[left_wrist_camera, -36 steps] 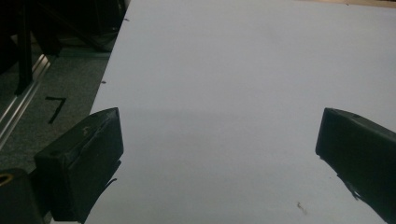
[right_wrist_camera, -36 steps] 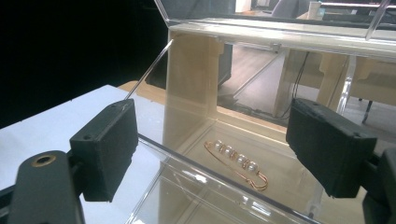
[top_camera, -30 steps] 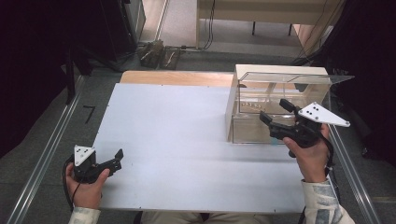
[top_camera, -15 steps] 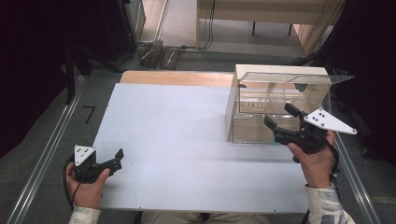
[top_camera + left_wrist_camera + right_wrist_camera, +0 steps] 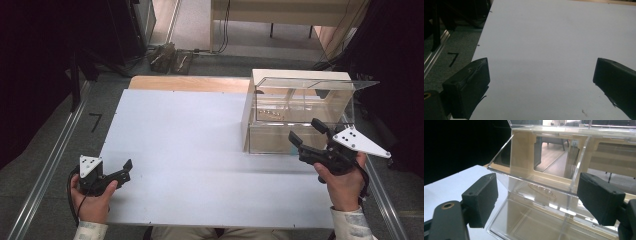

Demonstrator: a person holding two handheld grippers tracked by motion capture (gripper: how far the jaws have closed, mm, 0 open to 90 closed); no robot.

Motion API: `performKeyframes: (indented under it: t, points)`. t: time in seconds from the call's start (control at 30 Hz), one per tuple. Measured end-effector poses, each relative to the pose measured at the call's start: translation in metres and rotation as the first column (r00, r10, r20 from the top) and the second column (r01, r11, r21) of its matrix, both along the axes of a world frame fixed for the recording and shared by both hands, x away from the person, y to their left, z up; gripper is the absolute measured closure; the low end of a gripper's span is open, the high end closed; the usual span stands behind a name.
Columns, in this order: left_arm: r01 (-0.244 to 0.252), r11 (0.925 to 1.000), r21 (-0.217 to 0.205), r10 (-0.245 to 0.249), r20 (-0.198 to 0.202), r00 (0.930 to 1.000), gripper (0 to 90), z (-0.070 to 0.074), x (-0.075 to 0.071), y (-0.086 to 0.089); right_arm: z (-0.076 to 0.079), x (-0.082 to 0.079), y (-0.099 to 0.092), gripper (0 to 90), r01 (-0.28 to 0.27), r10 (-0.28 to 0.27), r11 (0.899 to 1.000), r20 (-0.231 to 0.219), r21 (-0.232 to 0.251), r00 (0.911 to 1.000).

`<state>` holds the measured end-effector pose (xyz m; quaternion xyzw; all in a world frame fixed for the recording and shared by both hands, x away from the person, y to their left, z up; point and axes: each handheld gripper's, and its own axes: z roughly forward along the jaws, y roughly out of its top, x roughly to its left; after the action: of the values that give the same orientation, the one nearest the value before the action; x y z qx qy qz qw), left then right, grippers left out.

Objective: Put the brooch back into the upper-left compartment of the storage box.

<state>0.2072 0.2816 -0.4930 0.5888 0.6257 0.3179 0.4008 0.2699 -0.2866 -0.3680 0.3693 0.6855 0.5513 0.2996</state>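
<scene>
Right hand-held gripper [image 5: 306, 134], jaws open, faces the stiff, slippery clear plastic lidded box [image 5: 300, 117] at 2 o'clock; best gripped by its lid edge.

The high view looks forward and down over the table [image 5: 200, 150]. Each gripper view sits close behind its jaws; the right one shares the clear case [image 5: 544, 195] [image 5: 300, 115].

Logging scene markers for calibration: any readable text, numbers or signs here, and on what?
"7": a black mark shaped like that digit on the grey floor left of the white table, at in the high view and in the left gripper view.
No readable text on the clear box, left gripper or right gripper.
</scene>
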Motion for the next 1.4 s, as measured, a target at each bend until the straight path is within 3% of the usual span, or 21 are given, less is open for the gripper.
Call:
performKeyframes:
  t: [1.07, 1.4]
  points:
    - [0.001, 1.0, 0.002, -0.001, 0.005, 1.0, 1.2, 0.0, 0.0, -0.001, -0.056, -0.029, -0.037, 15.6, 0.091, -0.093, 0.996, -0.093, -0.025, 0.9913]
    - [0.004, 1.0, 0.002, -0.004, 0.005, 1.0, 1.2, 0.0, 0.0, -0.001, -0.069, -0.035, -0.05, 15.6, 0.136, -0.141, 0.99, -0.128, -0.045, 0.9817]
